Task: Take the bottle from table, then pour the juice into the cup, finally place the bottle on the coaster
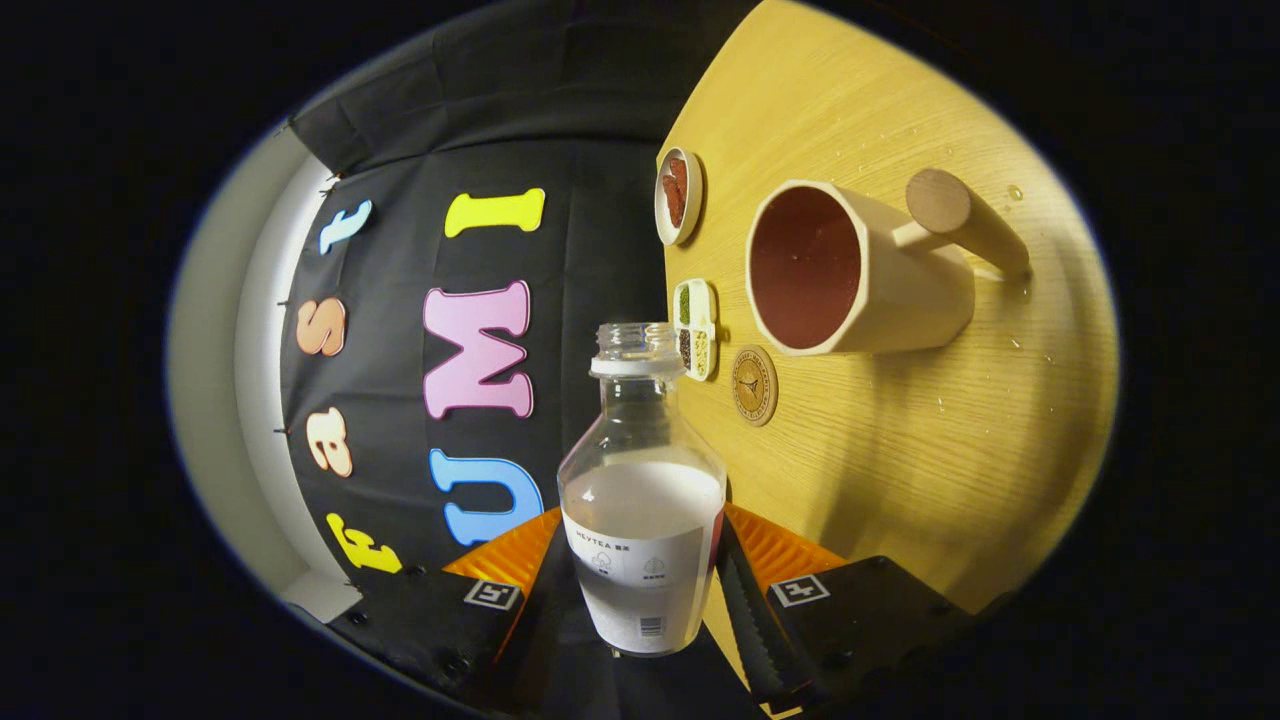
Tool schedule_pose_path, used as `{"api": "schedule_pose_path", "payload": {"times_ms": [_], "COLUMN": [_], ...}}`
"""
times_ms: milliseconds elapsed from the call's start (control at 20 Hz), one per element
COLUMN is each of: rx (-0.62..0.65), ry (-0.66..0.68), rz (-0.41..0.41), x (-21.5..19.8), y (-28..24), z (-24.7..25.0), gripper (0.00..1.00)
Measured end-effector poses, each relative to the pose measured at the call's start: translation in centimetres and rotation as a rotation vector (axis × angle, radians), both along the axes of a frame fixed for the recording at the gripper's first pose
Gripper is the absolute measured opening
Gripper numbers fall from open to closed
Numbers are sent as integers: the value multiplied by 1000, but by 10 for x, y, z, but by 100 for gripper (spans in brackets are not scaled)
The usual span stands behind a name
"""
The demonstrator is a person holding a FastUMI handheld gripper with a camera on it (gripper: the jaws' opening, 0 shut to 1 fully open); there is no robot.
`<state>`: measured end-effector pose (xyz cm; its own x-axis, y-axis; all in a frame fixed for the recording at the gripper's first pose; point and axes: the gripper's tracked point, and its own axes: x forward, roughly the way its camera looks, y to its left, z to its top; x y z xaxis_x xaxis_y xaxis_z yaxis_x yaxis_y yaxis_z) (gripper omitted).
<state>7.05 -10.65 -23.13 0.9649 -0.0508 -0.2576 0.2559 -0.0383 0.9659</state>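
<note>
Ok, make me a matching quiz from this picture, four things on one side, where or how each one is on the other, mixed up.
1. clear plastic bottle
2. cream mug with wooden handle
3. round brown coaster
4. small round dish

A. next to the mug's rim, nothing on it
B. held in the claw, uncapped
C. by the table edge, beyond the compartment tray
D. dark red inside

Pairs: 1-B, 2-D, 3-A, 4-C

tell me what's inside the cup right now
The cup shows a dark reddish inside; whether that is glaze or liquid I cannot tell. Its bottom is in shadow. The bottle, uncapped and held between the gripper fingers, holds white liquid.
</note>
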Motion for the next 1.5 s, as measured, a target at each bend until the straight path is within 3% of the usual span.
{"api": "schedule_pose_path", "payload": {"times_ms": [650,1500], "rx": [201,347], "ry": [-23,10], "rz": [-129,-135], "x": [3,13], "y": [-19,-18], "z": [0,8], "gripper": [76,75]}}
